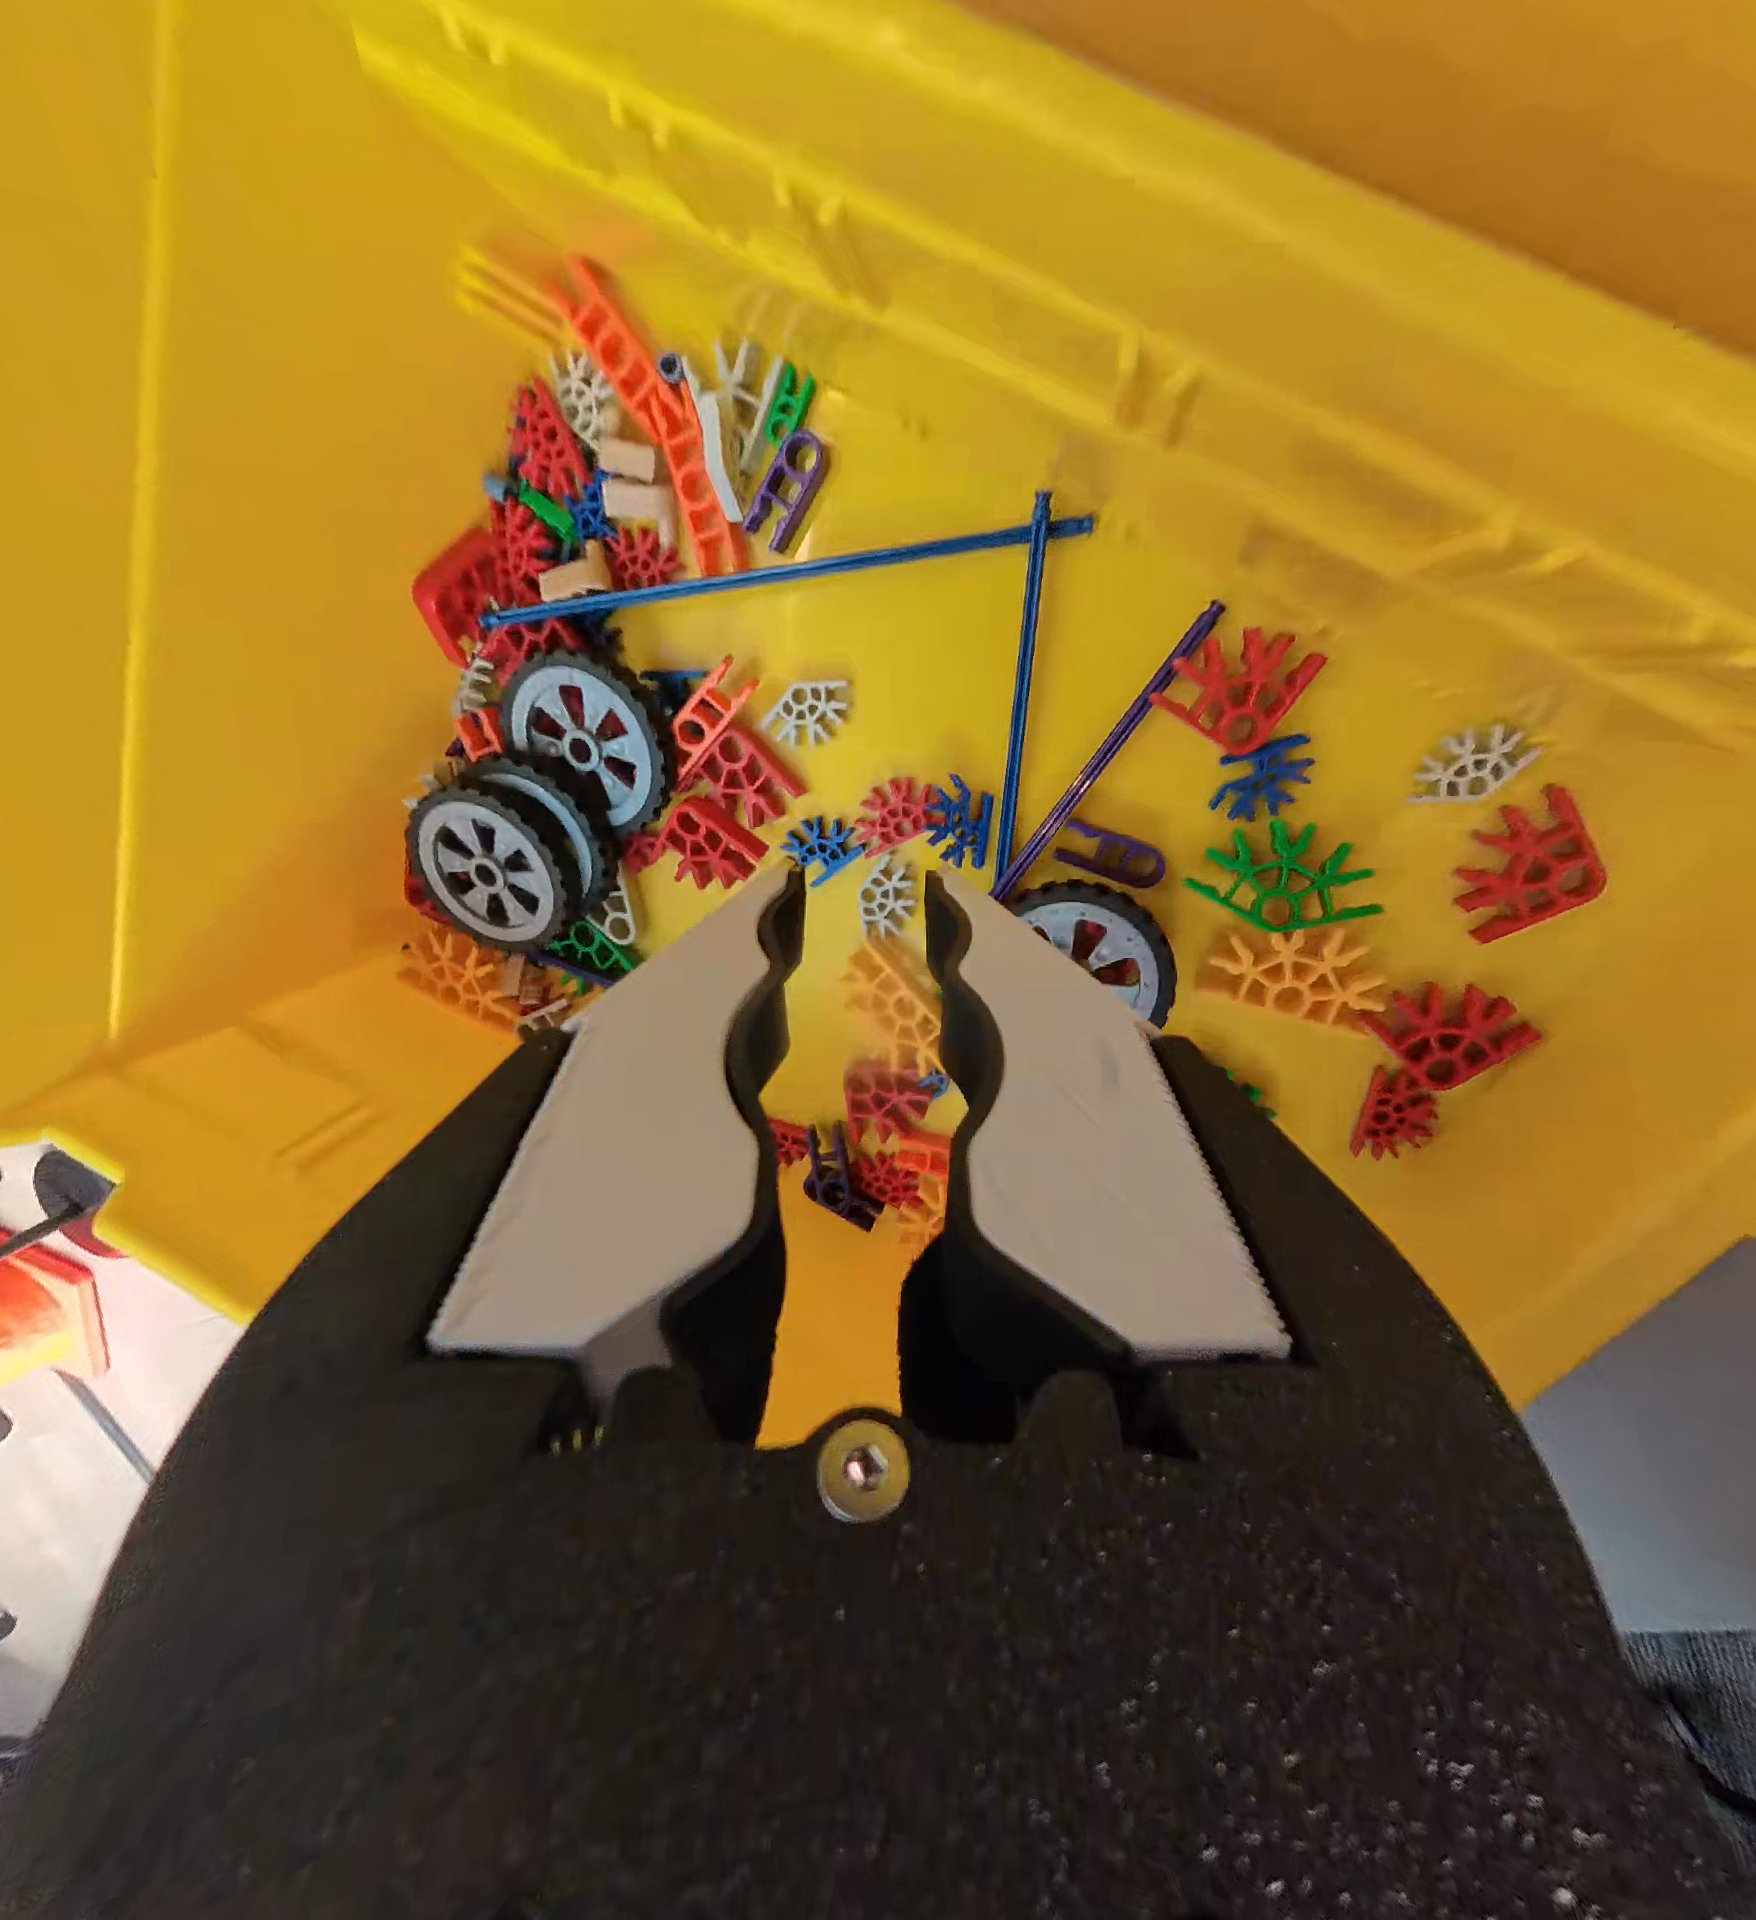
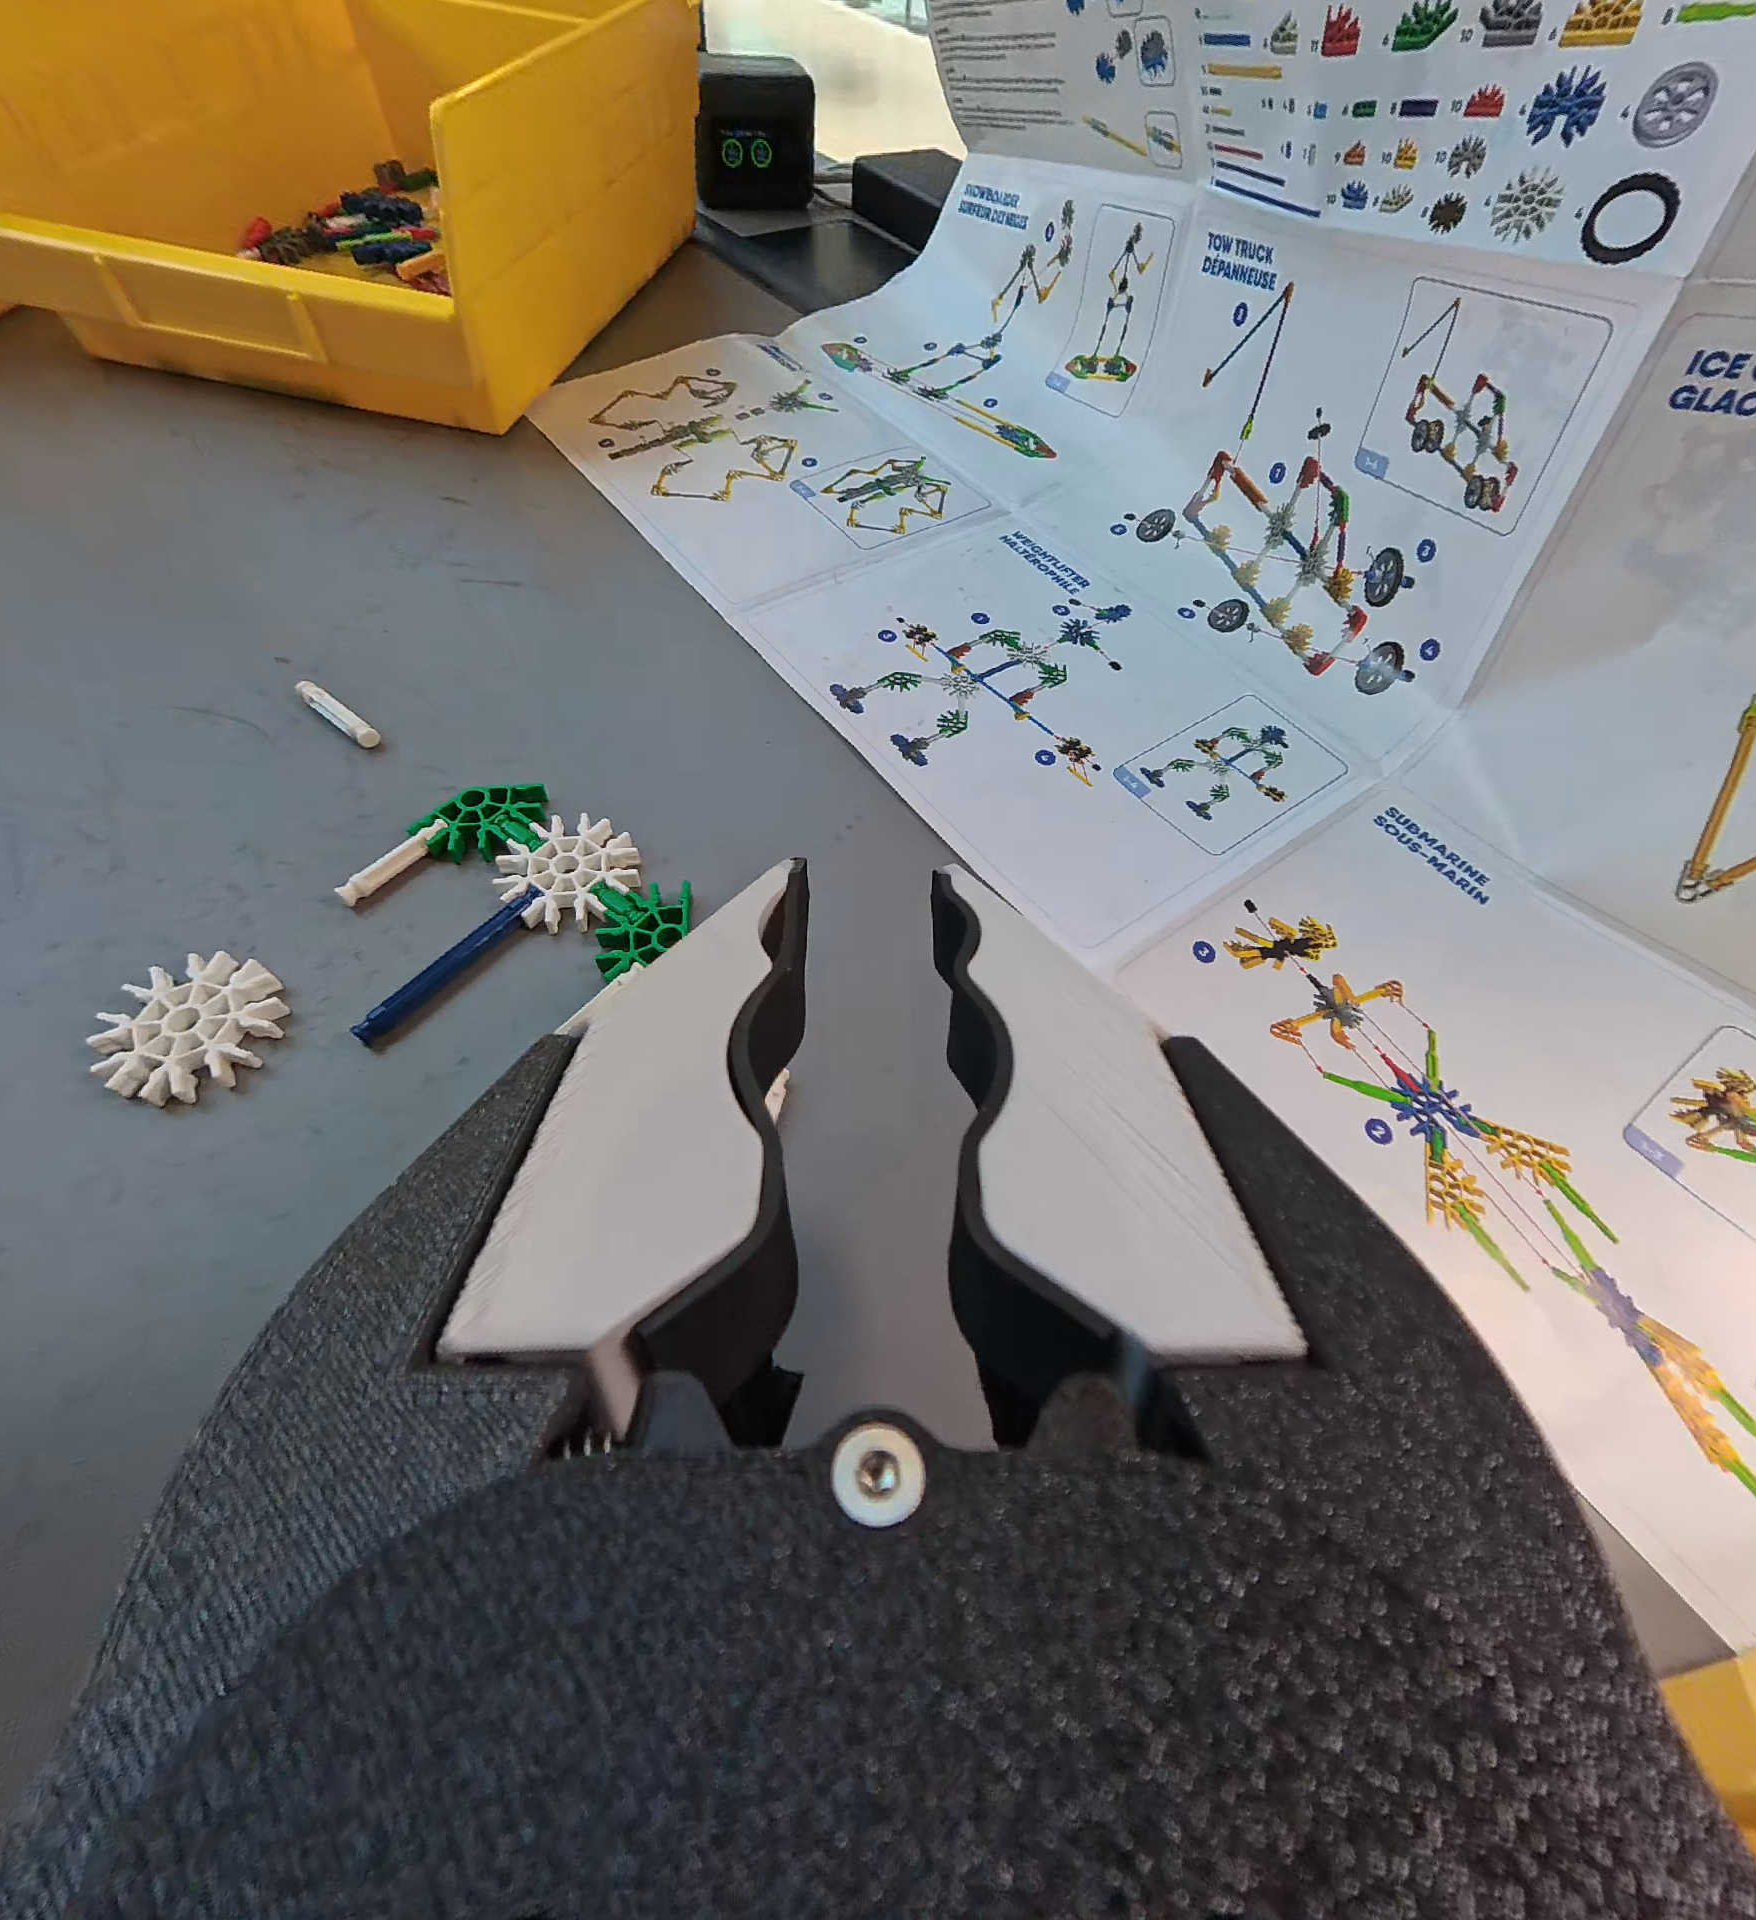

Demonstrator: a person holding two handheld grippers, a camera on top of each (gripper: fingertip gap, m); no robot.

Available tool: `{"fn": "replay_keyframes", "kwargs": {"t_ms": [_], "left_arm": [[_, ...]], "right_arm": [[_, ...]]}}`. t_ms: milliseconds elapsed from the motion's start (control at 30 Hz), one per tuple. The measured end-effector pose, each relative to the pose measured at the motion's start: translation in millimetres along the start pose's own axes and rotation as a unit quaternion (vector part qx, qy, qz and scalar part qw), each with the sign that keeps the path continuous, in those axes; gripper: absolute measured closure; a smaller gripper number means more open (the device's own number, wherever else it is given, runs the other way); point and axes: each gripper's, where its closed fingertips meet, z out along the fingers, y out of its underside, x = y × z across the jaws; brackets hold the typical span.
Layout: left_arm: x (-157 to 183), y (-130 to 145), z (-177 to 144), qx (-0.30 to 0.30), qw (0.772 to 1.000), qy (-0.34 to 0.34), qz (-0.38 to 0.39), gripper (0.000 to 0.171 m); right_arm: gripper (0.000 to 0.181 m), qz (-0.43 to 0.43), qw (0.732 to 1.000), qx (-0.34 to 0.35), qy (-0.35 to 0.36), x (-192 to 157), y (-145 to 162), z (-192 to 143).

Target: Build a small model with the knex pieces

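Left gripper [image 1: 863, 883]: fingers parted, nothing between them, poised over the inside of a yellow bin [image 1: 230, 520]. Directly past the tips, a small grey snowflake connector [image 1: 889, 896], flanked by a blue connector [image 1: 824, 844] and a red connector [image 1: 895, 816]. Under the right finger, partly hidden, a small wheel [image 1: 1102, 945]. Off to the left, against the bin's wall, a heap of parts topped by two larger grey-hubbed wheels [image 1: 583, 732], an orange ladder-like strip [image 1: 661, 416] behind them. Two thin blue rods [image 1: 780, 571] crossing at the far side, a purple rod [image 1: 1113, 738] slanting beside them. To the right, loosely scattered: green half-round connector [image 1: 1284, 883], red connectors [image 1: 1528, 868], yellow connector [image 1: 1289, 971]. Bare yellow floor between the heap and the scatter.

Right gripper [image 2: 869, 883]: fingers likewise apart and empty, low over a grey counter [image 2: 126, 623]. Just left of the tips, a small assembly [image 2: 562, 862]: white snowflake hub joined to two green connectors, a blue rod and a white rod. Farther left, a loose white snowflake connector [image 2: 190, 1027]; beyond, a short white rod [image 2: 339, 714] lying alone. Unfolded instruction sheet [image 2: 1113, 644] covering the counter to the right and rising at the back. Far left corner, a second yellow bin [image 2: 541, 208] holding short rods; a small black device [image 2: 754, 130] behind it. Open counter ahead between assembly and sheet.
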Motion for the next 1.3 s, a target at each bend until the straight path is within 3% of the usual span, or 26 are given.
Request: {"fn": "replay_keyframes", "kwargs": {"t_ms": [167, 267, 367, 500, 567, 667, 800, 967, 1033, 1100, 1167, 1300], "left_arm": [[26.8, 11.9, 3.9, -0.026, 0.997, 0.065, 0.027, 0.147], [62.8, 7.5, -2.0, 0.007, 0.99, 0.115, 0.082, 0.144], [78.9, 9.1, 4.6, 0.01, 0.985, 0.102, 0.136, 0.137], [84.7, 8.8, 14.1, 0.013, 0.985, 0.115, 0.127, 0.135], [86.0, 10.2, 16.7, 0.009, 0.984, 0.12, 0.128, 0.146], [84.3, 8.3, 12.1, 0.015, 0.984, 0.11, 0.14, 0.15], [73.9, -3.8, -19.1, 0.062, 0.986, 0.078, 0.137, 0.151], [84.3, -35.7, -103.1, 0.16, 0.972, 0.009, 0.17, 0.152], [117.5, -54.4, -132.1, 0.198, 0.956, 0.005, 0.215, 0.152], [174.3, -74.6, -144.5, 0.233, 0.932, 0.047, 0.273, 0.152], [235.6, -88.0, -135.4, 0.24, 0.906, 0.099, 0.335, 0.152], [334.9, -100.7, -84.4, 0.215, 0.858, 0.189, 0.425, 0.151]], "right_arm": [[0.159, -0.009, 1.0, -0.003, -0.001, -2.6, 0.7, 0.9], [0.159, -0.012, 1.0, -0.005, -0.003, -4.0, 1.3, 1.6], [0.159, -0.015, 1.0, -0.011, -0.006, -5.4, 2.9, 3.3], [0.159, -0.026, 1.0, -0.014, -0.002, -6.9, 3.7, 4.0], [0.159, -0.03, 0.999, -0.014, 0.0, -7.6, 3.8, 3.9], [0.159, -0.032, 0.999, -0.013, 0.001, -8.2, 3.7, 3.4], [0.159, -0.03, 0.999, -0.012, 0.0, -8.2, 3.3, 2.6], [0.159, -0.03, 0.999, -0.013, -0.001, -8.2, 3.9, 3.0], [0.159, -0.03, 0.999, -0.015, -0.001, -8.2, 4.2, 3.3], [0.159, -0.03, 0.999, -0.015, -0.001, -8.5, 4.2, 3.2], [0.159, -0.031, 0.999, -0.013, -0.002, -8.6, 3.7, 2.8], [0.159, -0.021, 1.0, -0.004, -0.003, -6.5, 1.3, 0.4]]}}
